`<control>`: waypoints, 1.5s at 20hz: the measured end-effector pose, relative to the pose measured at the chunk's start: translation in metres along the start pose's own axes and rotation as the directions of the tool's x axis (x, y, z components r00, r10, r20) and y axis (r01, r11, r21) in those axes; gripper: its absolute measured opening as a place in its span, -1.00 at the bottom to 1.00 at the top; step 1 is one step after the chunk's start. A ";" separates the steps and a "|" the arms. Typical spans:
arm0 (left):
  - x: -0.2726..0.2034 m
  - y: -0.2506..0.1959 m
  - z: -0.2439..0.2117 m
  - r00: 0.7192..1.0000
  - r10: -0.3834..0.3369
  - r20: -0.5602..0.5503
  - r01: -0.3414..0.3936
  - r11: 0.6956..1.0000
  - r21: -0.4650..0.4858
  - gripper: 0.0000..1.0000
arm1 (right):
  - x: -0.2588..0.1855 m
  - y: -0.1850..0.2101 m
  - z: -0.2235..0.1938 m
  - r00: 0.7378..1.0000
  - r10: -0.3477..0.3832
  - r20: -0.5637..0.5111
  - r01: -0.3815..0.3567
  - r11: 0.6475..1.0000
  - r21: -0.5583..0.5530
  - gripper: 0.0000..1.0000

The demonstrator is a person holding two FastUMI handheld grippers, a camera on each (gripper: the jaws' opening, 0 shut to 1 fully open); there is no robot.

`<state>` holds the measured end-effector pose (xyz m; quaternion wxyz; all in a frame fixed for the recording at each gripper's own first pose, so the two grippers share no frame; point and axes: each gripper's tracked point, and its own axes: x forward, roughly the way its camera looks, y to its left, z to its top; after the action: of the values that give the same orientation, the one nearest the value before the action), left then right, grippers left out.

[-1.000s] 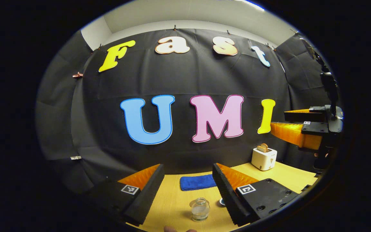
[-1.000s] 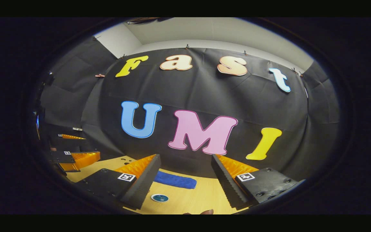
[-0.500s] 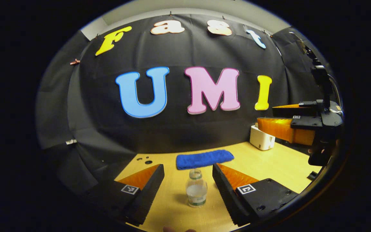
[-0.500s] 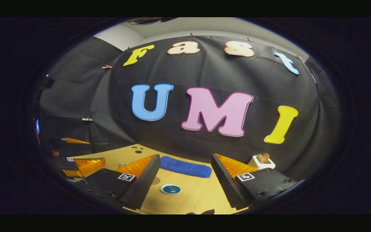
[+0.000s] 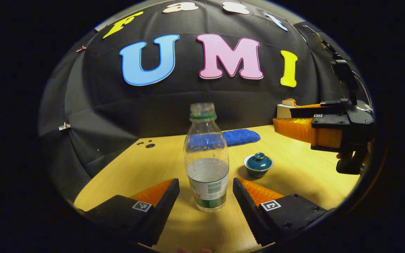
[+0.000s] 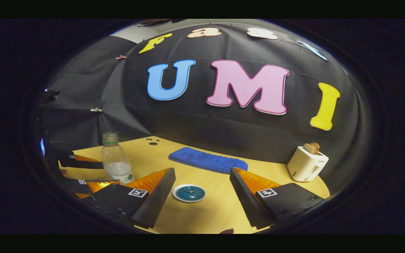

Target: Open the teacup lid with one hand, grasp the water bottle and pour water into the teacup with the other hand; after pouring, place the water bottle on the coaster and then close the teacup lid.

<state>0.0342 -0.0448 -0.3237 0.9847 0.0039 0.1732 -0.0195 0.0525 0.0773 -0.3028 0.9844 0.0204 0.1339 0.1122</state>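
Left gripper view: the left claw [image 5: 206, 196] is gaping wide around the water bottle [image 5: 206, 158], not yet gripping. Just beside the bottle, the lidded teacup [image 5: 258, 164] is waiting under the open right claw [image 6: 202, 195], probably approaching its lid.

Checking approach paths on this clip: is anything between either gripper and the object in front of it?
Nothing visible. The clear plastic water bottle stands upright between the left gripper's open fingers, untouched. Bare wooden table separates the open right gripper from the lidded teal teacup.

I count one water bottle [image 5: 206, 165], one lidded teacup [image 5: 258, 164], one blue cloth [image 6: 207, 160], one toaster [image 6: 307, 163], two grippers.
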 end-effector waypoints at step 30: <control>0.046 0.000 -0.010 0.999 0.032 0.023 -0.033 0.999 0.034 0.59 | 0.043 0.004 -0.042 0.997 0.074 -0.033 -0.071 0.994 0.085 -0.40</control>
<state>0.0736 -0.0464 -0.3490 0.9865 0.0234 0.1618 -0.0065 0.0805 0.0916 -0.3540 0.9754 0.0645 0.1552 0.1425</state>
